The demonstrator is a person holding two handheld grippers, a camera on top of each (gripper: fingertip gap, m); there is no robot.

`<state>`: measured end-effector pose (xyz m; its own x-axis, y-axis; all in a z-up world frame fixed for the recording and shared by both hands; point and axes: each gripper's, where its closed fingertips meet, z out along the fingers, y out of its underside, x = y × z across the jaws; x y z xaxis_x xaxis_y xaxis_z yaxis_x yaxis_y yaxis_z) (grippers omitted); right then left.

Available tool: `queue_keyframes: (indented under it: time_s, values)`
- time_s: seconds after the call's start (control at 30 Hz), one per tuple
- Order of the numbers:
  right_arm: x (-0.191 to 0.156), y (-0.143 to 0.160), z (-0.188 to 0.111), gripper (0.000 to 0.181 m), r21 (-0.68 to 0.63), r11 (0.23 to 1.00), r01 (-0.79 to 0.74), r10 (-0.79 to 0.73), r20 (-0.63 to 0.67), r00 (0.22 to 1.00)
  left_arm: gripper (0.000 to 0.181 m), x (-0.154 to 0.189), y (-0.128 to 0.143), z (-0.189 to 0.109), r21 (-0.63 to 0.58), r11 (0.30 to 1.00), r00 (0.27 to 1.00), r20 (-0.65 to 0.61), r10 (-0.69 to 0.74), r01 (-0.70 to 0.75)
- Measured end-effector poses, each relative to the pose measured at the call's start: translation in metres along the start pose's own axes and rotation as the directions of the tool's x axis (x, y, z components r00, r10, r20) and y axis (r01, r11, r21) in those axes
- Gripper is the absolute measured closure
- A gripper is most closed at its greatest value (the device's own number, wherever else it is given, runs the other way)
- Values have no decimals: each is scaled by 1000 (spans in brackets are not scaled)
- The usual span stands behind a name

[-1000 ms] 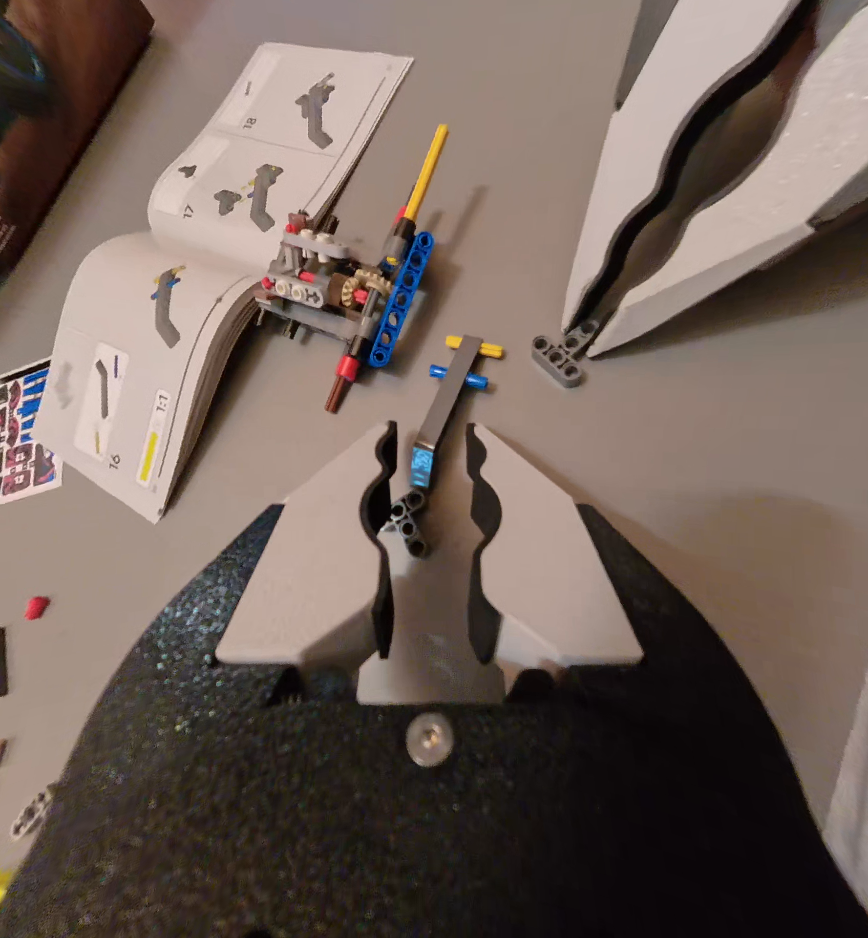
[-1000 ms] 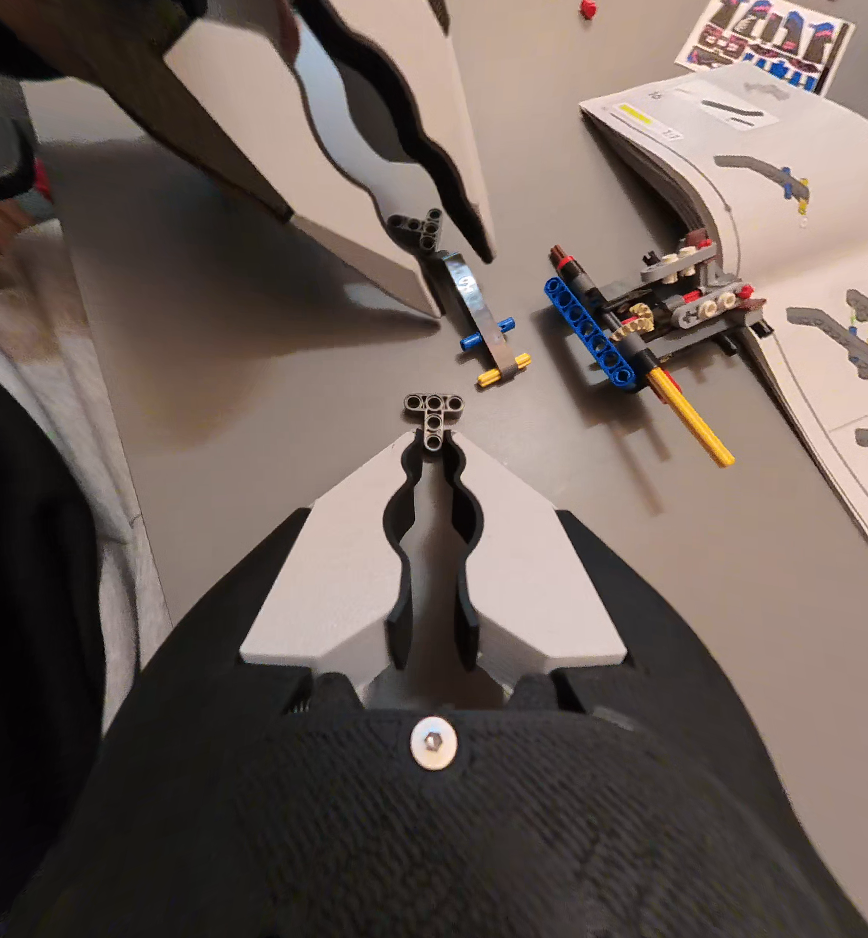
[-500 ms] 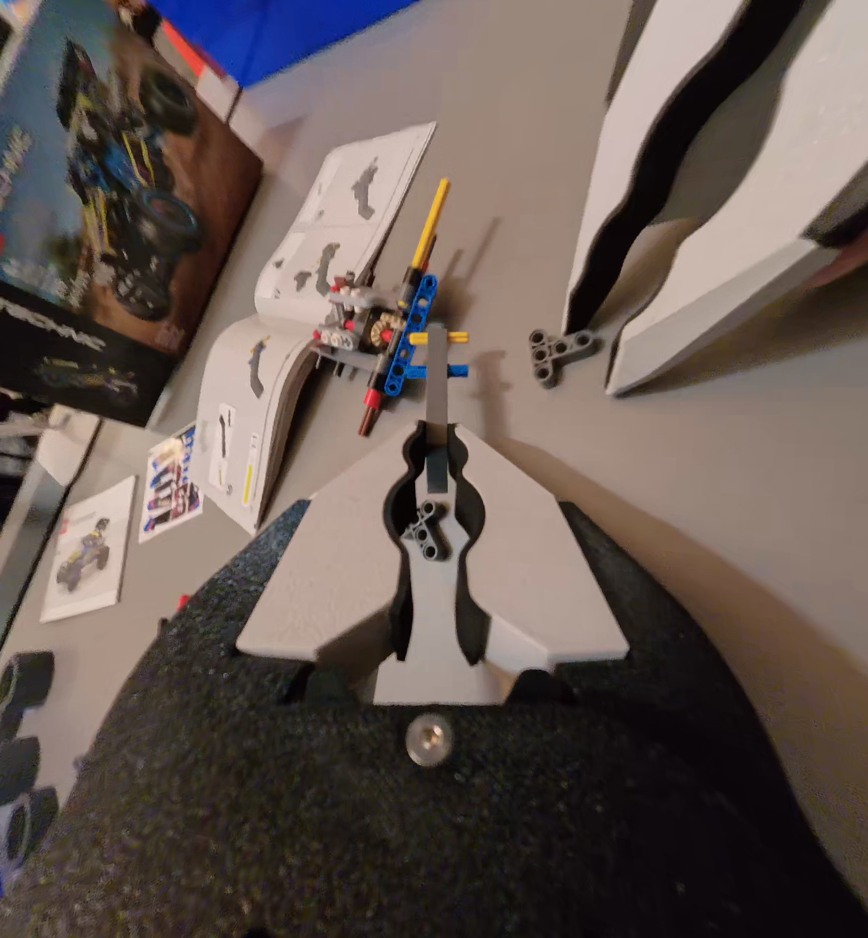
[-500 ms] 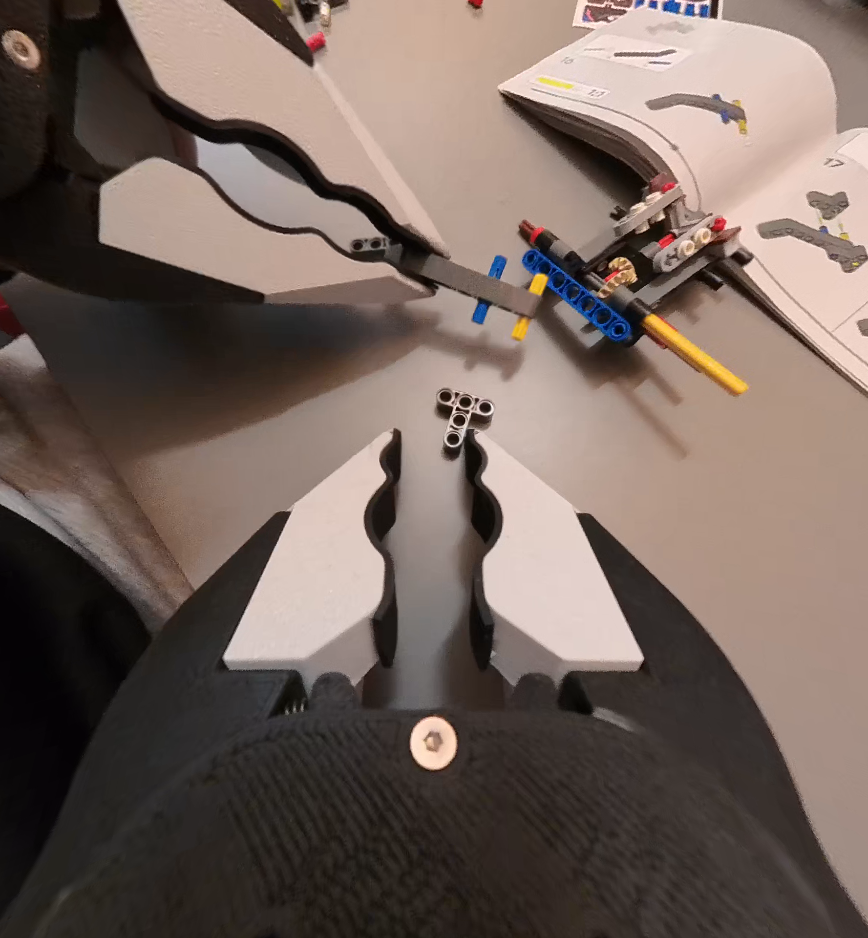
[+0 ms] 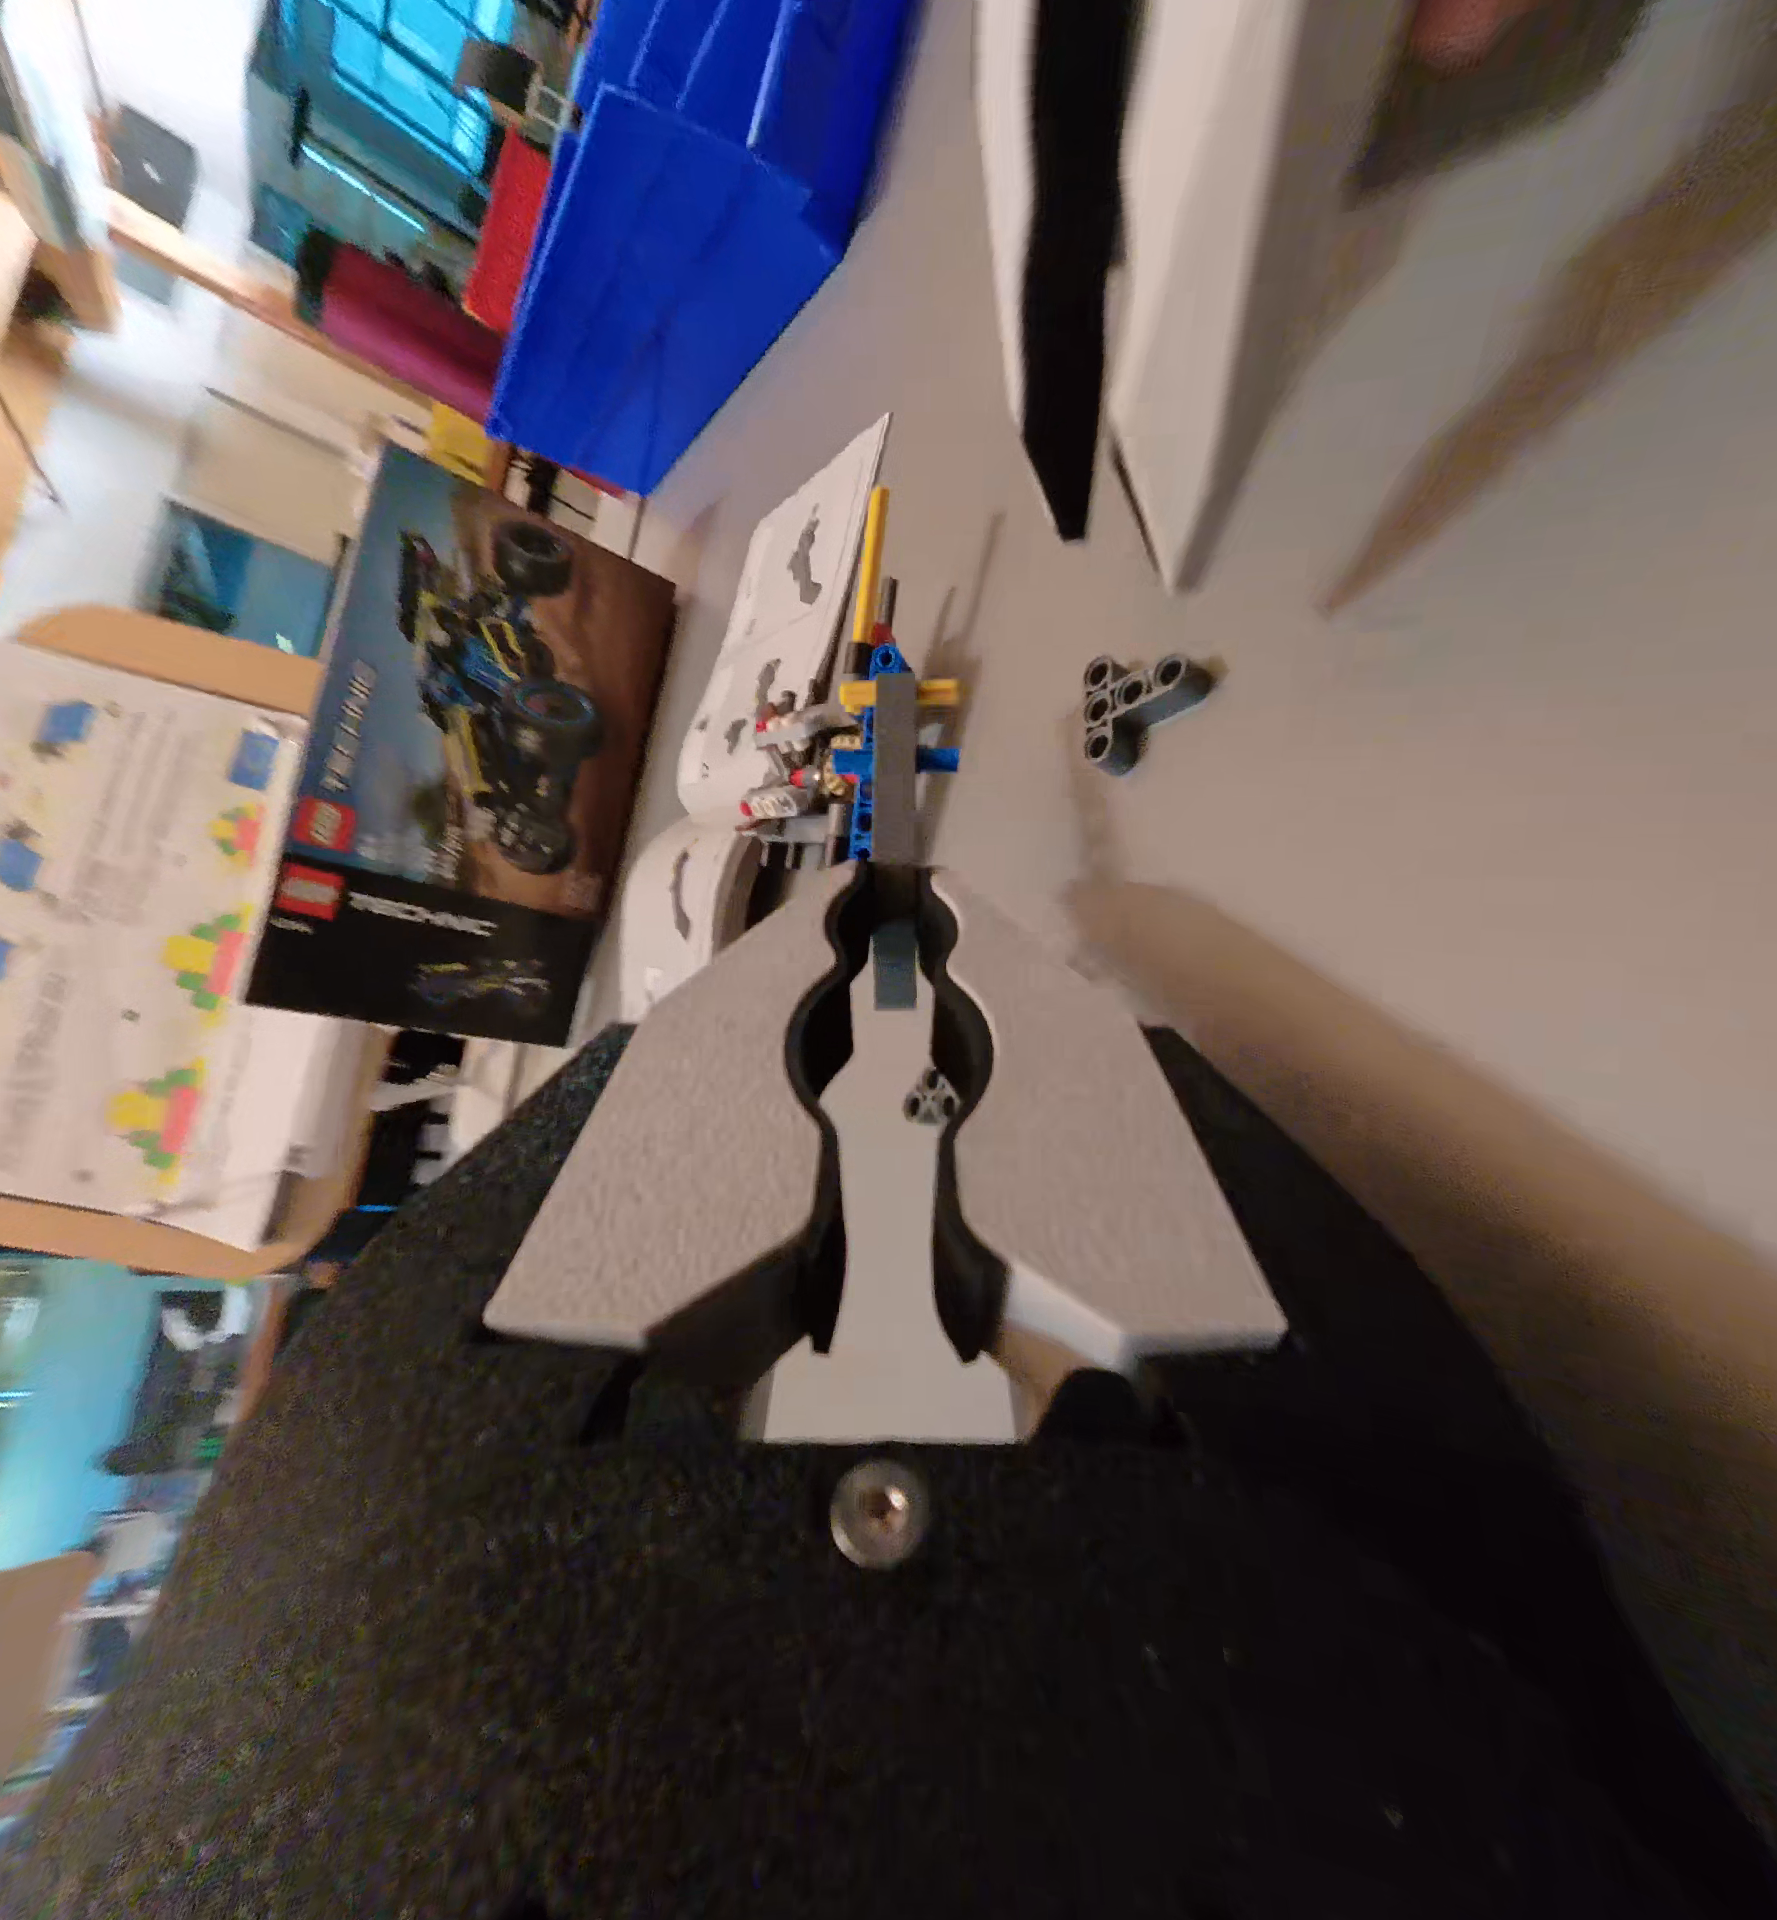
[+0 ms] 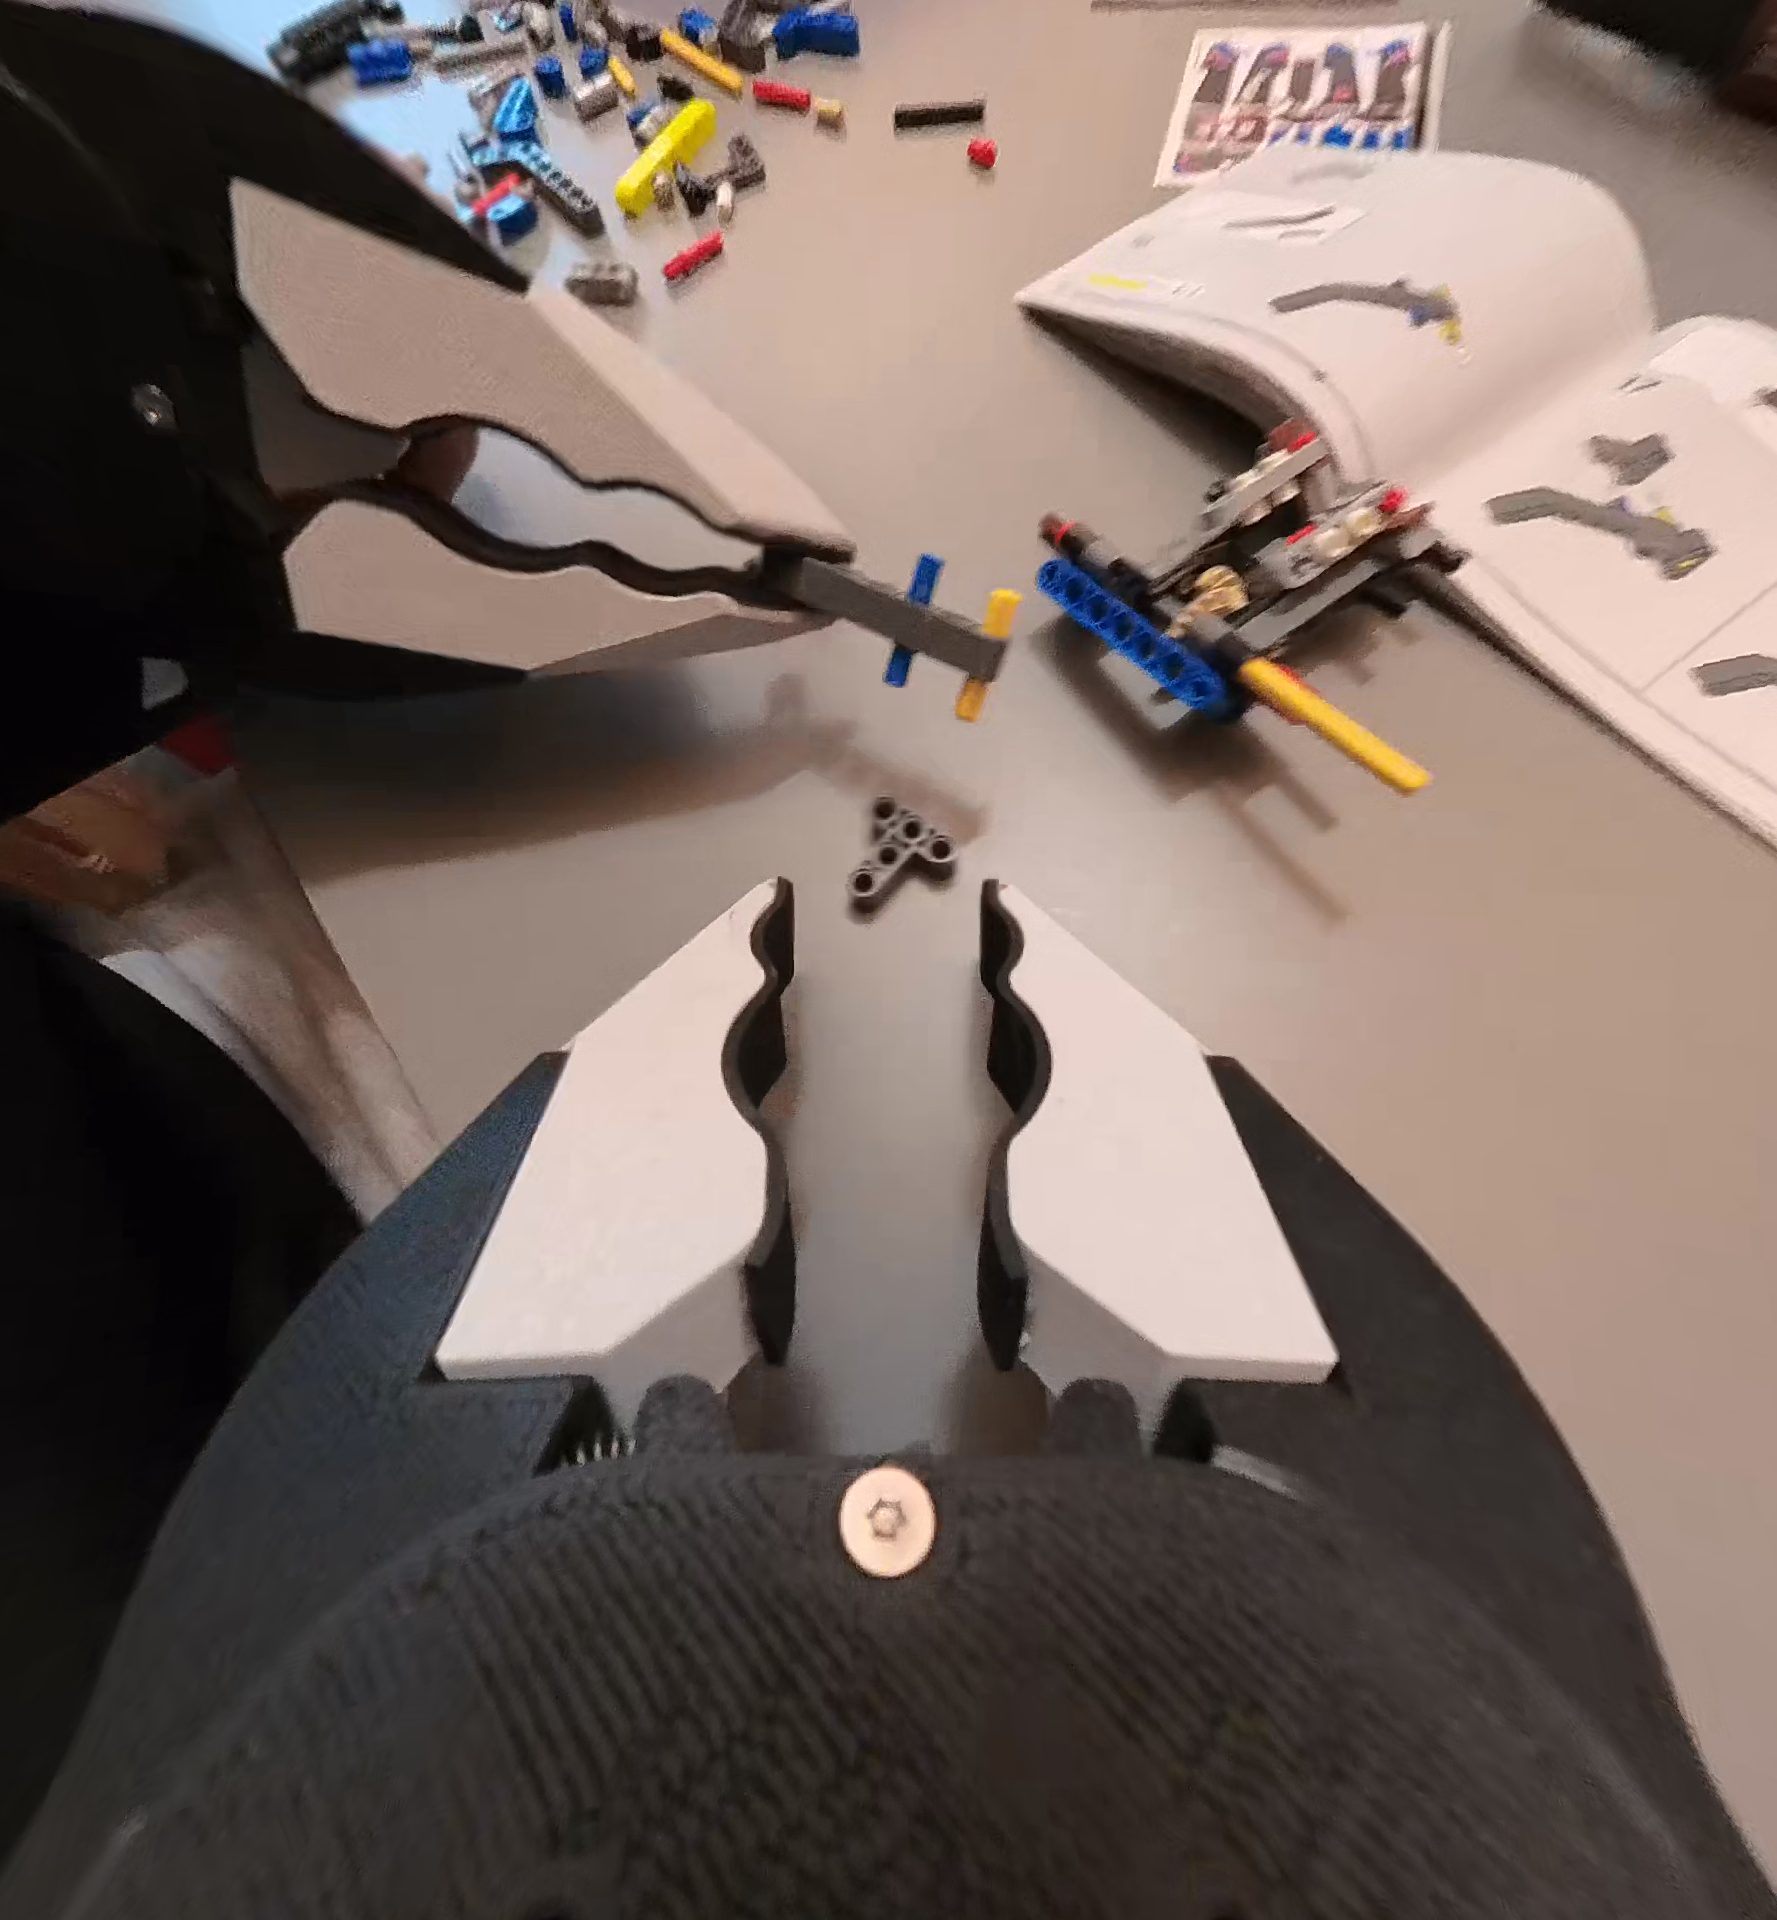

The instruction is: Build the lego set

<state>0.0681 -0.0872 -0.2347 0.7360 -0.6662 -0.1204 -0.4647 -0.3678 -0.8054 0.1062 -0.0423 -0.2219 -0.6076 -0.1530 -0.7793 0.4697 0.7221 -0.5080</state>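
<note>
grippers: two; left hand-held gripper [image 5: 889,883] clamps one grey beam [image 6: 899,618], two pins.

My left camera sits rolled sideways, low over the worktop [image 5: 1486,935], looking along its fingers toward the instruction booklet [image 5: 759,644]. My right camera looks down from higher, close in. Both views share the half-built model [image 5: 822,769] [image 6: 1227,592], the small grey T-piece [image 5: 1133,707] [image 6: 899,852] and the booklet [image 6: 1383,312].
</note>
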Motion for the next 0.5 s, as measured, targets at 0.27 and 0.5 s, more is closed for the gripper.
queue_keyframes:
  time_s: [0.27, 0.5]
  values:
    - [15, -28, -8, 149, 177, 965, 196, -215, 93, 972, 176, 3, -15, 1, 63, 993, 995, 17, 100, -101]
    - [29, -30, -13, 149, 210, 855, 475, -490, 25, 871, 176, -9, -30, -9, 75, 839, 823, -257, -506, 539]
